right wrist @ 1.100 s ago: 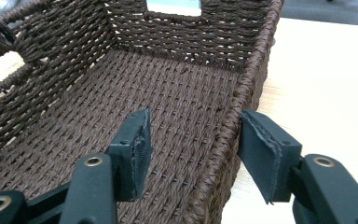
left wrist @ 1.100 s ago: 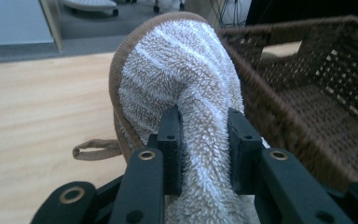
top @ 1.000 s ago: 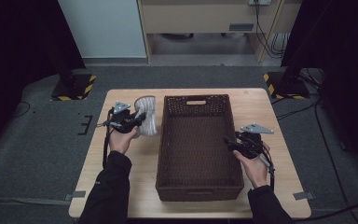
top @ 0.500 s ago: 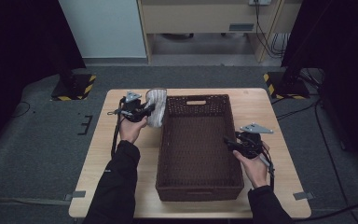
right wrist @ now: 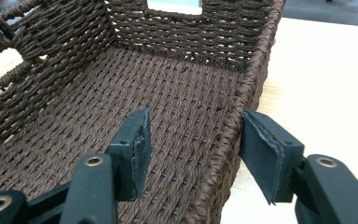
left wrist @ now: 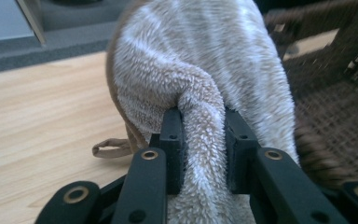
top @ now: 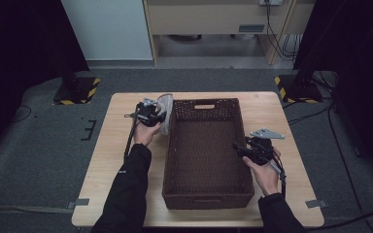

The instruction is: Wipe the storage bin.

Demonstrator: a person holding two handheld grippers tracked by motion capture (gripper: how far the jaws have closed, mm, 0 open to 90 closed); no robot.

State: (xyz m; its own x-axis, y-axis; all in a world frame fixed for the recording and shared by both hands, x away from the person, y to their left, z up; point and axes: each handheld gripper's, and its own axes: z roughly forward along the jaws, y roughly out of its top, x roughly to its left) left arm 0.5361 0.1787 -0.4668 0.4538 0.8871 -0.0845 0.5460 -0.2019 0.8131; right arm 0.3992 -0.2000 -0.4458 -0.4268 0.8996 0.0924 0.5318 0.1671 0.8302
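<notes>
1. My left gripper (top: 156,115) pinches a fold of the fuzzy towel (left wrist: 200,70); its jaws have just been closing on the cloth.
2. The towel hangs at the basket's (top: 206,145) far left corner, over the counter (top: 116,160).
3. My right gripper (right wrist: 193,149) straddles the basket's right rim, jaws spread, one either side of the wall, neither pressing on it.

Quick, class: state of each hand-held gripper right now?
Left hand-held gripper: jaws just closing, clamped on the fluffy beige-and-white cloth.
Right hand-held gripper: open, jaws astride the brown woven basket's rim, not pressing it.
</notes>
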